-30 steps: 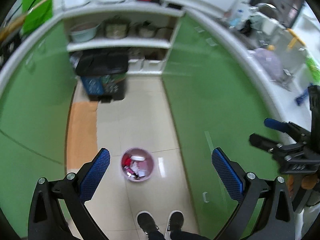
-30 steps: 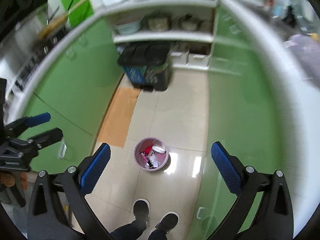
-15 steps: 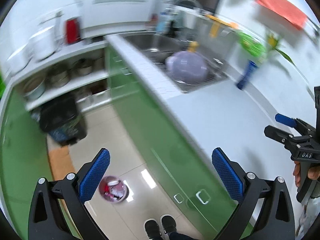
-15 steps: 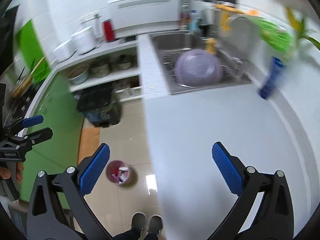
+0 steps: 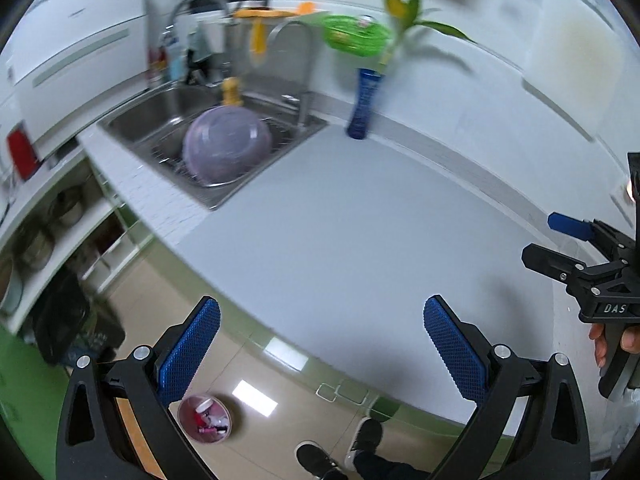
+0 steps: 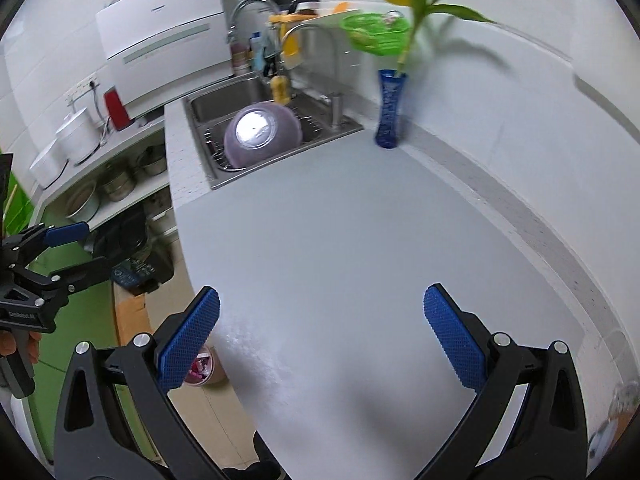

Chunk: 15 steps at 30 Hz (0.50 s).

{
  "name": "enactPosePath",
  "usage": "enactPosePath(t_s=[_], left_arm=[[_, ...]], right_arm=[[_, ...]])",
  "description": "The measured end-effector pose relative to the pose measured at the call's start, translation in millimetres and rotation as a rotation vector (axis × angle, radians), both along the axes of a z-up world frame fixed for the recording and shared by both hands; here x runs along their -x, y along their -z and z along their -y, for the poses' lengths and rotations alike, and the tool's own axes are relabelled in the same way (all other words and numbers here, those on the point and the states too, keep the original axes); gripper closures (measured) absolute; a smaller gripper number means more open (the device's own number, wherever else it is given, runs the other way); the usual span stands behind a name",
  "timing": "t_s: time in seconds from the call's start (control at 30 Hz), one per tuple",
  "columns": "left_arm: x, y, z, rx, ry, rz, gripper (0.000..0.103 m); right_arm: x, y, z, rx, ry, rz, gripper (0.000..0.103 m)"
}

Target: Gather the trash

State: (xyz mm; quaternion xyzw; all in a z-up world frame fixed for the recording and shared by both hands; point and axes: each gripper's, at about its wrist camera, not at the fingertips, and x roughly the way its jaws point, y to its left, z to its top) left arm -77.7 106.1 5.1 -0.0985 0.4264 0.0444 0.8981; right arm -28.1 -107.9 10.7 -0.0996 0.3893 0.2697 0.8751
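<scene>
Trash sits in a small pink bin (image 5: 205,419) on the tiled floor, at about 7 o'clock in the left wrist view, just below the left gripper's (image 5: 320,344) left blue pad; red and white scraps show inside. In the right wrist view the same bin (image 6: 202,370) peeks out at 7 o'clock, partly hidden behind the blue pad and the counter edge.

Left gripper: jaws spread wide, nothing between them, held over the counter edge and floor. Black lidded bin (image 5: 66,320) at 8 o'clock, against the green cabinets. Person's dark shoes (image 5: 340,450) at 6 o'clock.

Steel sink (image 5: 216,136) at 11 o'clock holds an upturned purple bowl (image 5: 226,150) on a wire rack. Blue vase (image 5: 363,104) with a leafy stem stands at 12 o'clock, near the wall (some blur here). Grey countertop (image 5: 360,240) fills the middle.

Right gripper (image 6: 320,344): jaws likewise wide apart, gripping nothing, above the countertop. It also appears at 3 o'clock in the left wrist view, a hand on its handle.
</scene>
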Motion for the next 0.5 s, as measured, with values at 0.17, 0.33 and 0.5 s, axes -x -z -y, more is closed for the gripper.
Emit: enactPosePath(t_s=[0.17,0.33,0.5], left_arm=[[-17,-8,28,0.005,0.070,0.011,0.005],[-24,-13,42,0.018,0.090,0.020,0.005],[-30,-15,53,-0.028,0.077,0.008,0.005]], right_arm=[[4,-8,28,-0.001,0.050,0.018,0.003],[1,-13,46,-0.015,0.074,0.020,0.003],[-2,-17,55,-0.023,0.066,0.029,0.003]])
